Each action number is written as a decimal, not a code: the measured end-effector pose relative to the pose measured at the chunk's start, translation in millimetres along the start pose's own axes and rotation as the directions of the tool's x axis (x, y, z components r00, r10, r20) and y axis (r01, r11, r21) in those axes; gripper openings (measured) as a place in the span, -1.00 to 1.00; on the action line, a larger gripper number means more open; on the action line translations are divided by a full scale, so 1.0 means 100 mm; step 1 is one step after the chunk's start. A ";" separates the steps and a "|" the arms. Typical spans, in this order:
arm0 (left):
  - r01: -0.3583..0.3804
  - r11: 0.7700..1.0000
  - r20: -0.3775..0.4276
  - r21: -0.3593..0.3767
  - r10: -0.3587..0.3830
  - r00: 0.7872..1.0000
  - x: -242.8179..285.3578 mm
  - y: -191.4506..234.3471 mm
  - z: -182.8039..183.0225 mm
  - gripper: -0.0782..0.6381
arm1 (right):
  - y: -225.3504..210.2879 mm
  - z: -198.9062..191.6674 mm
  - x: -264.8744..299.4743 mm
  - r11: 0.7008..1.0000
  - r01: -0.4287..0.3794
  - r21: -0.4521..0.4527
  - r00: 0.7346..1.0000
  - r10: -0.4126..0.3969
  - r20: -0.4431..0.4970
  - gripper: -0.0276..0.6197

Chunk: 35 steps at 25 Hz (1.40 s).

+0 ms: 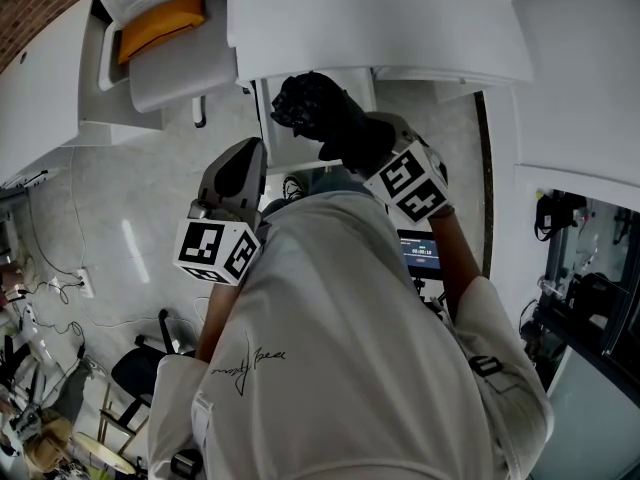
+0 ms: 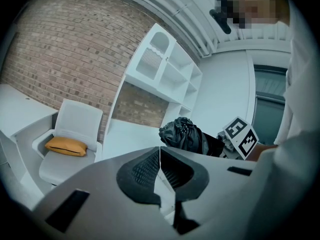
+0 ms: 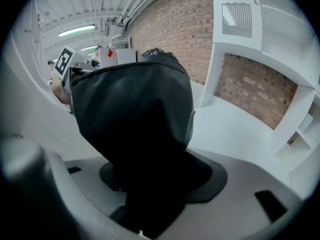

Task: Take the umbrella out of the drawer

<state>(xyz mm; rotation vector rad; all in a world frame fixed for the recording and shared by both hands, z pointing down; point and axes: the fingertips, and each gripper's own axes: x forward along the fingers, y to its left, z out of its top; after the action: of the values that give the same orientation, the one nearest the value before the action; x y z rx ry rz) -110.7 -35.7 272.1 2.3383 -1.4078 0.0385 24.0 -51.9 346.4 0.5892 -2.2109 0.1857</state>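
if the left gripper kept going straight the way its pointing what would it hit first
Probably the white shelf unit. The umbrella is nearer but sits just right of that line; depth is unclear.

The black folded fabric umbrella (image 1: 318, 113) is held between the jaws of the right gripper (image 3: 150, 184), and the left gripper (image 2: 160, 159) is placed near it on the left. An orange cushion (image 1: 160, 23) is laid on the white armchair (image 1: 180, 78) at the far left.
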 end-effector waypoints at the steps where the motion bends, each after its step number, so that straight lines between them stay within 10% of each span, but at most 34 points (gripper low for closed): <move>1: 0.000 1.000 0.000 0.001 0.000 1.000 0.00 0.00 0.00 -0.73 | 0.00 0.00 -0.02 1.000 0.000 0.006 1.000 0.000 0.005 -0.15; 16: -0.005 1.000 -0.002 0.028 0.005 1.000 -0.02 -0.05 -0.01 -0.73 | -0.13 -0.01 -0.29 0.984 0.066 0.164 0.987 -0.089 0.134 -0.15; 35: -0.014 1.000 0.043 0.014 0.013 0.999 -0.11 -0.05 0.09 -0.73 | -0.34 0.01 -0.80 0.906 0.085 0.415 0.900 -0.249 0.358 -0.15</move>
<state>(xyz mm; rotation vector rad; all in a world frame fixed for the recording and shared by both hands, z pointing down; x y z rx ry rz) -113.6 -27.5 259.9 2.3543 -1.4482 0.0017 83.3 -53.7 282.6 1.1269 -2.5200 0.4567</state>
